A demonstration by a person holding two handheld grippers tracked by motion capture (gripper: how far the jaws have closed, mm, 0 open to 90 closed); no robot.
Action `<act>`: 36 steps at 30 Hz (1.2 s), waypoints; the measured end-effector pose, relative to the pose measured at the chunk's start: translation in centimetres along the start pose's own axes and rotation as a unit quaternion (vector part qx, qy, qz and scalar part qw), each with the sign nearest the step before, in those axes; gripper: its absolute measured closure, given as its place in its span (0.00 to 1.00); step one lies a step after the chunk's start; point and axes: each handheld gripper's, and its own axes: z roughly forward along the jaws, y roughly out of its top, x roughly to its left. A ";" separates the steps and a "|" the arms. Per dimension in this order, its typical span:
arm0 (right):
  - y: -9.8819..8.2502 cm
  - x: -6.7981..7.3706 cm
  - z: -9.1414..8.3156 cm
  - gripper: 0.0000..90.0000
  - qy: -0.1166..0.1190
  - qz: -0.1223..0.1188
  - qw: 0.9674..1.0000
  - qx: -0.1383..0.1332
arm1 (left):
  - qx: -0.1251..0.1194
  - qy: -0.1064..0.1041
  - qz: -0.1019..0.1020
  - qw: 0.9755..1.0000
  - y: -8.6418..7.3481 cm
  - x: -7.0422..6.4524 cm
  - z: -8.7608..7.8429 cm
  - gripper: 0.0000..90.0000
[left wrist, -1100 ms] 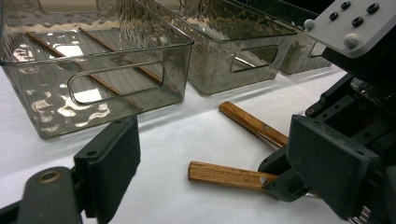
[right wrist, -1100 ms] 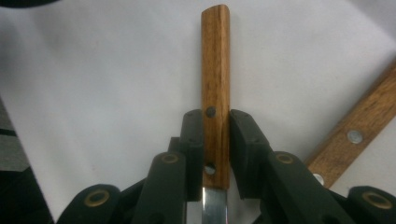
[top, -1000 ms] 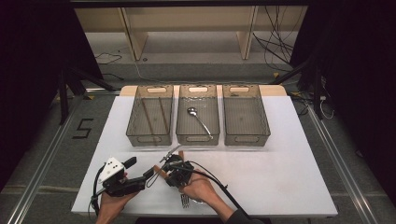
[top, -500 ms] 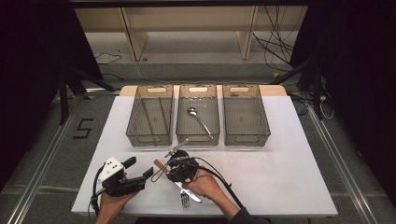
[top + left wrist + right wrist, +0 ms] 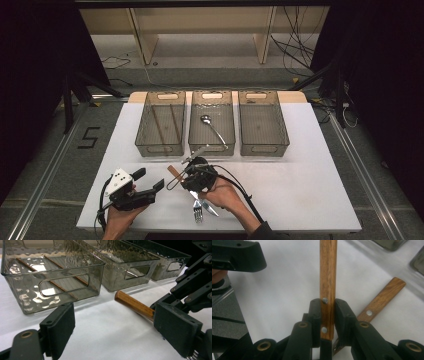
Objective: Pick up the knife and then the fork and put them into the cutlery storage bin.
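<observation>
Now the wooden-handled utensil (image 5: 328, 277) sits clamped between the pads of my right gripper (image 5: 197, 175), lifted near the table's (image 5: 310, 170) front edge, just before the three bins (image 5: 212, 127). Beside it, my left gripper (image 5: 150, 187) rests with jaws apart, holding nothing.

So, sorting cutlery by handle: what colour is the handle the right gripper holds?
Warm brown wood with silver rivets, the handle shows best in the right gripper view.

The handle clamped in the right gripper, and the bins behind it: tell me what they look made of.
The handle looks like brown wood with a smooth, matte finish: lengthwise grain shows, and two small metal rivets sit in it. The bins look like smoky clear plastic, glossy; chopsticks show through the rippled wall.
</observation>
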 end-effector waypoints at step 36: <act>-0.4 -1.3 -1.9 0.85 0.026 0.023 0.998 -0.050 | 0.010 -0.003 0.001 1.000 -0.1 -0.2 0.3 0.19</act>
